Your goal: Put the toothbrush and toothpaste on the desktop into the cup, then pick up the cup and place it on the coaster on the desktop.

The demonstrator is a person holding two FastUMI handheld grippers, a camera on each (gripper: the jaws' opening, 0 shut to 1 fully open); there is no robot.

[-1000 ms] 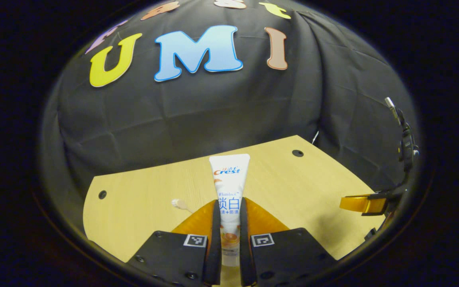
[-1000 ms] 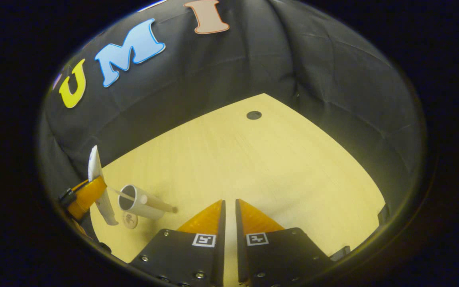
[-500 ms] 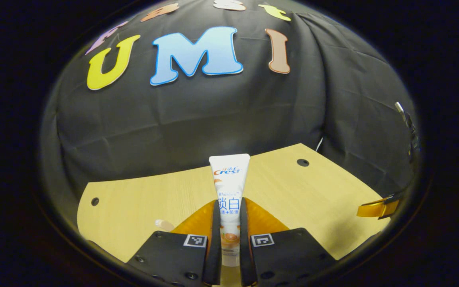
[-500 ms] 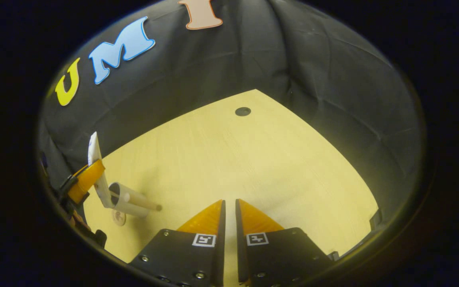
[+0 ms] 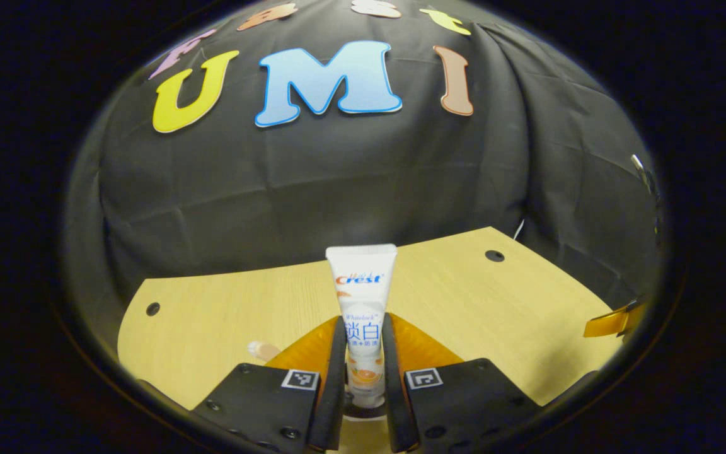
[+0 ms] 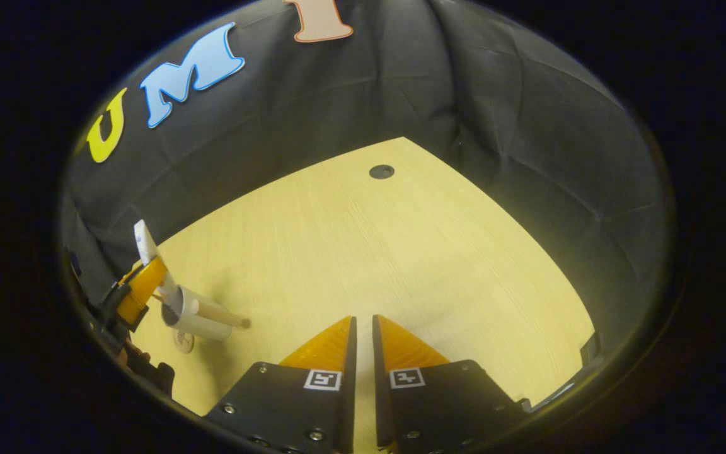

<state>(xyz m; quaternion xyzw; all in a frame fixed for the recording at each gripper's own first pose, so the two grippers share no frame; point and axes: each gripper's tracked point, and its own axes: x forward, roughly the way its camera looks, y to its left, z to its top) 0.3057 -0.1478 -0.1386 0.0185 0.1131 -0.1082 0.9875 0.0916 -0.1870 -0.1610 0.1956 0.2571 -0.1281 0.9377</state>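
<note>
The toothpaste tube (image 5: 363, 296) stands upright between the left gripper's (image 5: 363, 353) two fingers, which are clamped on its lower body, crimped end up and cap end down. That cap-down hold looks chosen so the tube can slide straight into the cup; beneath the fingers a pale round rim shows, probably the cup's mouth, though too little of it is visible to be sure.

In the right gripper view, the cup (image 6: 194, 313) lies far to the left of that gripper's own fingers and slightly ahead, a white cylinder on the wooden desktop (image 6: 401, 252). The toothpaste's lower end meets its mouth, and a slim tan handle, seemingly the toothbrush (image 6: 224, 313), pokes out from it. Just nearside of the cup lies a small round coaster (image 6: 183, 340), close by, so the final carry should be short.

The right gripper (image 6: 363, 334) hangs over bare desktop with its fingers nearly together and nothing between them, kept well apart from the cup, likely to leave the insertion unobstructed.
</note>
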